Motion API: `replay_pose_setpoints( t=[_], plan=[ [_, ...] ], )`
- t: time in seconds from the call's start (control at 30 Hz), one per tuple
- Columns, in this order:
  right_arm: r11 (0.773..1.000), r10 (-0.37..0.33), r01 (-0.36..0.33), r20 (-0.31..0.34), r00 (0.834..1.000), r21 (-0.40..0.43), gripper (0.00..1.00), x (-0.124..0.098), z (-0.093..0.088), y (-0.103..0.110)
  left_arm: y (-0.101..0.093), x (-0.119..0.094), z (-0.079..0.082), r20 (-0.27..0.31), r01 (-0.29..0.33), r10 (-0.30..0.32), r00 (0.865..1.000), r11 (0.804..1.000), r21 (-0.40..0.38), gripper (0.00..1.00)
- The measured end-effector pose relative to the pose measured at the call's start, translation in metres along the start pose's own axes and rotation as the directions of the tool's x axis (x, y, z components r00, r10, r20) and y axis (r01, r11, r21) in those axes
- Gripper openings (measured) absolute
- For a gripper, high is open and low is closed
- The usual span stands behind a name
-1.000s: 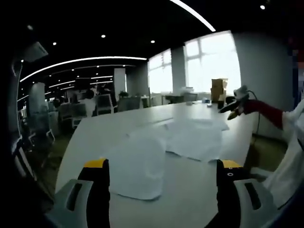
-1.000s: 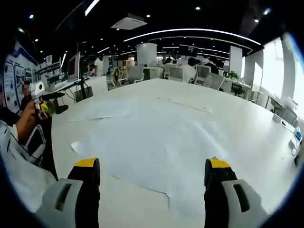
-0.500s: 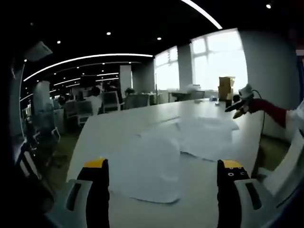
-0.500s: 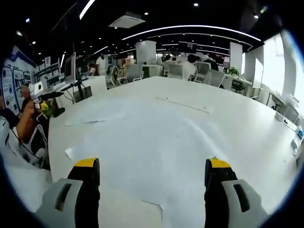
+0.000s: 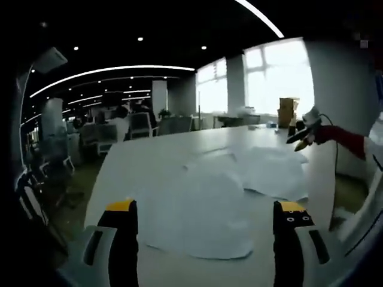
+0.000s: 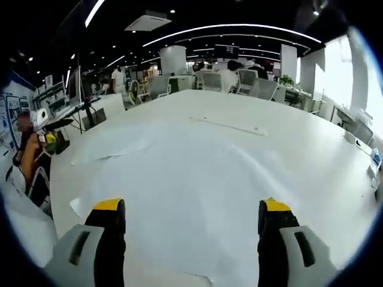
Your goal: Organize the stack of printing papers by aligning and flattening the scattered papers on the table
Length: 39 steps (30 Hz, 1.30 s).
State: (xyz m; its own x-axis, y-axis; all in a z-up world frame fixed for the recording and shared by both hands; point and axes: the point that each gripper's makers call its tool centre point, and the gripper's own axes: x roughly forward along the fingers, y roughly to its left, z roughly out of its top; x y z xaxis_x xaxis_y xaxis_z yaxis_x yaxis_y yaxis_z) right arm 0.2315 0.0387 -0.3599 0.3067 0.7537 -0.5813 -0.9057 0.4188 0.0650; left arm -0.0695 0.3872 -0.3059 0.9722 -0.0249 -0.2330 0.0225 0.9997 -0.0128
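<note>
In the left gripper view, the left gripper is held low over the white table with its yellow-tipped jaws wide apart and nothing between them. The scattered papers are spread flat on the tabletop just ahead of the jaws, with further sheets overlapping toward the far right edge. The right gripper is seen at the right of this view, raised above the table edge (whether its jaws are parted cannot be told from here). A stack of brown boxes is set against the bright windows; no lettering on them can be read.

In the right gripper view, the right gripper is shown with its jaws set well apart and empty, hovering over the papers, which cover the near part of the table. Posters at the left carry writing too small to be read. Office chairs are ranged beyond the table.
</note>
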Motion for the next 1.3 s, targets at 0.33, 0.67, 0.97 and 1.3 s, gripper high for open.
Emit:
replay_pose_setpoints(
  t=[0.33,0.67,0.97,1.3],
  plan=[
    [1.0,-0.012,0.013,-0.034,0.999,0.019,0.88,0.006,-0.012,-0.009,0.01,0.015,0.006,0.021,-0.021,0.021,1.0,1.0,0.016,0.96],
    [1.0,0.013,-0.013,-0.035,0.999,0.002,0.88,0.023,-0.004,-0.021,0.015,0.024,0.011,0.014,-0.029,0.029,0.999,1.0,0.0,0.97],
    [0.999,0.04,-0.041,-0.063,0.997,-0.012,0.88,0.041,-0.006,-0.018,0.02,0.025,0.009,0.005,-0.043,0.044,0.999,0.999,-0.014,0.96],
    [0.999,0.045,-0.046,-0.065,0.997,-0.017,0.88,0.041,-0.008,-0.014,0.021,0.021,0.012,0.004,-0.053,0.053,0.999,0.999,-0.004,0.96]
  ],
)
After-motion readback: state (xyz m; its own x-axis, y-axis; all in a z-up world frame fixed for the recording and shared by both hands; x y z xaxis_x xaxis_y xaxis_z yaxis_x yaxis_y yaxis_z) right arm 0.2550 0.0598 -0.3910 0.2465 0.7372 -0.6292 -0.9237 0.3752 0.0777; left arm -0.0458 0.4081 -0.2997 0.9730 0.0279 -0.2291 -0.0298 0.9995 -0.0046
